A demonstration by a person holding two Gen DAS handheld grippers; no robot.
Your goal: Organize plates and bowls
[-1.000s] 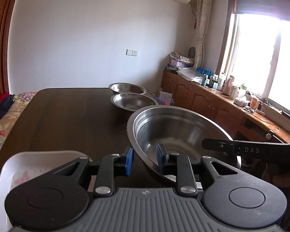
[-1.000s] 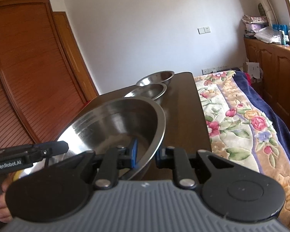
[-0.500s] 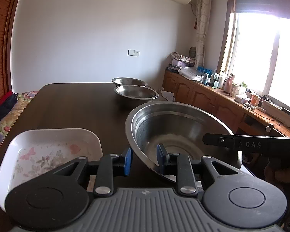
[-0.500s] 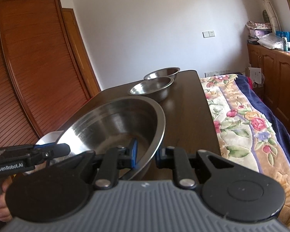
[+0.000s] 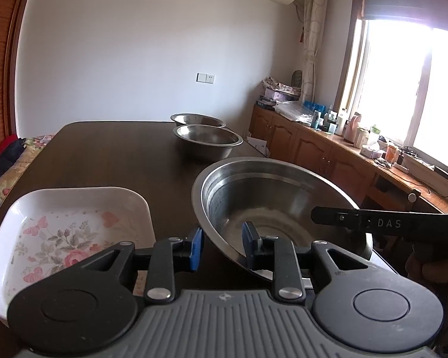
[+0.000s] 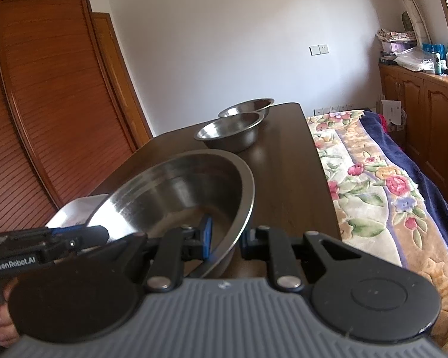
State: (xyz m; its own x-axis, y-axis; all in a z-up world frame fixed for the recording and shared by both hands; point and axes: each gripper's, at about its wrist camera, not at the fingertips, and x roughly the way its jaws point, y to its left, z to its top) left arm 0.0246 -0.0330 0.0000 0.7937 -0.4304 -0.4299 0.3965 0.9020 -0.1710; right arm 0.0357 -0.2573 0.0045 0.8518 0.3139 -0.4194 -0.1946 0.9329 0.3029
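white wall (image 5: 128, 59), bright window (image 5: 403, 89)

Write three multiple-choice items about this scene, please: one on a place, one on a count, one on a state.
1. In the left wrist view, where is the white floral dish relative to the large steel bowl?
A. To its left
B. Inside it
C. Behind it

2. How many steel bowls are in view in all?
A. Two
B. Three
C. Four

3. What is the right claw doing?
A. Hanging open and empty
B. Shut on the rim of the large steel bowl
C. Holding the white floral dish

Key:
1 A, the dish lies on the table left of the bowl.
2 B, there is the large one plus two smaller bowls farther back.
3 B, its pads sit on either side of the rim.
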